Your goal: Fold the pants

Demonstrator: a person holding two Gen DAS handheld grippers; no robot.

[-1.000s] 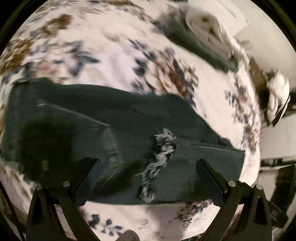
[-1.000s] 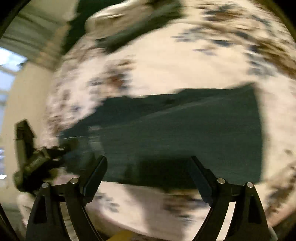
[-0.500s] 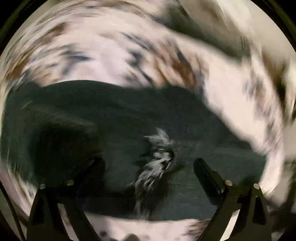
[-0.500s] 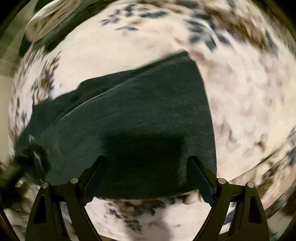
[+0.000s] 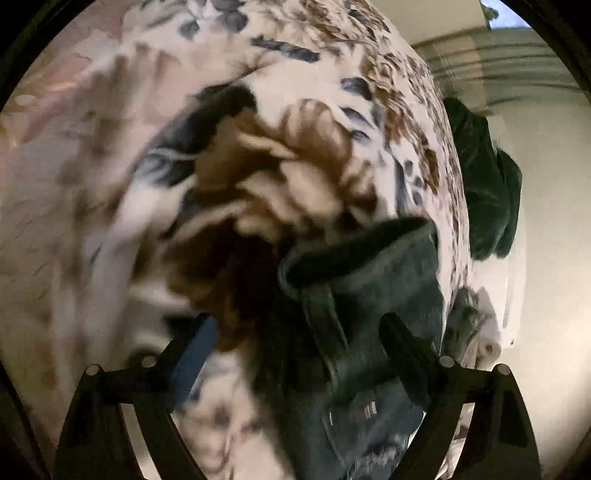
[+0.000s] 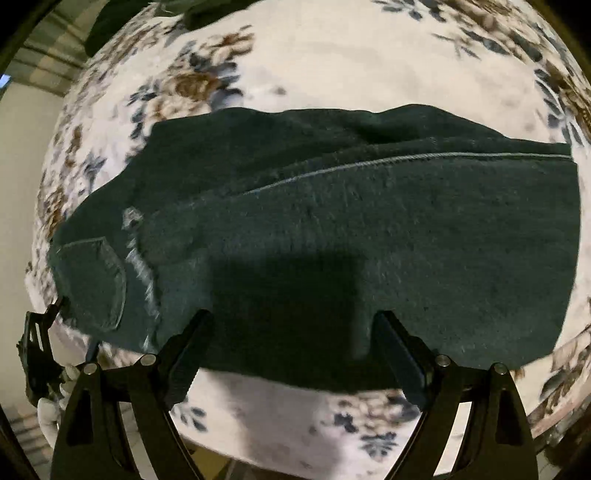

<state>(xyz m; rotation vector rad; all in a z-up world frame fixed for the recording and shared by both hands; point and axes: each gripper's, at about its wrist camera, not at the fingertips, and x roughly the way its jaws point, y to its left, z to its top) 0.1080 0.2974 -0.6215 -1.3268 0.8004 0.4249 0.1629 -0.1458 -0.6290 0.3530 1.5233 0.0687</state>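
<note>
Dark green pants (image 6: 332, 221) lie folded lengthwise across a floral bedspread (image 6: 332, 74), waist and back pocket (image 6: 96, 280) at the left, leg hems at the right. My right gripper (image 6: 291, 347) is open, hovering over the near edge of the legs. In the left wrist view the waistband end of the pants (image 5: 369, 280) lies between and past my open left gripper (image 5: 295, 350); its right finger (image 5: 402, 354) is over the fabric. The view is blurred.
The floral bedspread (image 5: 184, 147) covers the bed. A dark green bundle of cloth (image 5: 484, 184) lies at the bed's far edge, also seen at the top left of the right wrist view (image 6: 122, 18). Pale walls lie beyond.
My left gripper has swung around from over the pants' middle to the waist end. My right gripper has drawn back, showing the whole garment. Both stay open.
</note>
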